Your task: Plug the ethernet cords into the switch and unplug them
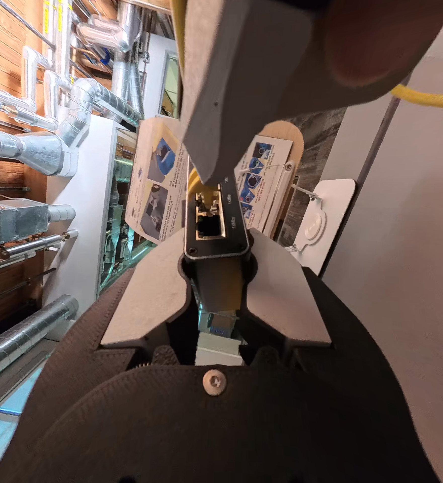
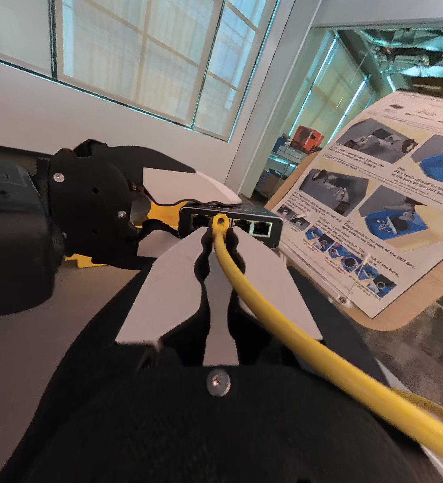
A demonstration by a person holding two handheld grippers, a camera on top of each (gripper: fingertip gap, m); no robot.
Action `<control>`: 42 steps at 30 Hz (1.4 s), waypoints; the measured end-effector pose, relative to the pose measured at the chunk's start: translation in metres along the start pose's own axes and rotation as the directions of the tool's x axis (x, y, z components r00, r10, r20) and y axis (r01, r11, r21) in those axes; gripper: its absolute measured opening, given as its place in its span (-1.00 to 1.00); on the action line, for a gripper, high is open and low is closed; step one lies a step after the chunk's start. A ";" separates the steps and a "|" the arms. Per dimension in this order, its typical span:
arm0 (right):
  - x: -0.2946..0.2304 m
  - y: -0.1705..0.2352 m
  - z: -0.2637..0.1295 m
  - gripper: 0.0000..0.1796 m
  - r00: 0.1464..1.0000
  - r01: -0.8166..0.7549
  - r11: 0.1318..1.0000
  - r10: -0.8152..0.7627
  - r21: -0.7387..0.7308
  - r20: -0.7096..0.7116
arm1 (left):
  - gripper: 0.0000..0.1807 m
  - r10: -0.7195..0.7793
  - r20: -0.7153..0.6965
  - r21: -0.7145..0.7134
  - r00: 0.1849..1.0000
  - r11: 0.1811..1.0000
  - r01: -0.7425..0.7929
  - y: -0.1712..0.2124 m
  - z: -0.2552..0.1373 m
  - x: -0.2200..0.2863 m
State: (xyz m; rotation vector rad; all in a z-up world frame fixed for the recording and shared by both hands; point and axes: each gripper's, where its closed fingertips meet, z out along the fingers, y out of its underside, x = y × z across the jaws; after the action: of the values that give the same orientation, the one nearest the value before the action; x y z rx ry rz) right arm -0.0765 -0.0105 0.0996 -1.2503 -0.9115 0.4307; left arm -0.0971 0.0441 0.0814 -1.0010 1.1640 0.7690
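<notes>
The black switch (image 2: 241, 210) lies flat with its row of ports facing my right wrist view. My left gripper (image 2: 178, 222) is shut on the switch's left end, one finger above it and one below. In the left wrist view the switch (image 1: 216, 251) stands clamped between the left gripper's (image 1: 216, 261) fingers. My right gripper (image 2: 219, 235) is shut on the plug end of a yellow ethernet cord (image 2: 293, 337). The plug (image 2: 219, 222) sits at a port left of the middle; how deep it sits is hidden. One right gripper finger (image 1: 215, 104) reaches down to that port.
An instruction sheet on a rounded wooden board (image 2: 372, 209) leans just right of the switch. A yellow piece (image 2: 84, 258) lies on the grey table under the left gripper. A white plate (image 1: 338, 209) is fixed to the table beyond the board. A window wall stands behind. The gap from one gripper's tips to the other's is roughly 6 cm.
</notes>
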 end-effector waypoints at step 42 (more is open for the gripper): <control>0.039 0.124 -0.038 -0.71 0.919 -0.208 0.790 0.360 -0.577 0.162 | -0.60 0.021 -0.638 -0.321 0.770 0.901 -0.291 0.130 0.023 0.183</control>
State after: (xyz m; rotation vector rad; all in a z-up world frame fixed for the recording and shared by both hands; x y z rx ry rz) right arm 0.0005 0.0313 -0.0045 -1.9163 -1.1227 0.6134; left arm -0.1605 0.1134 -0.1244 -1.6017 1.7242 0.8631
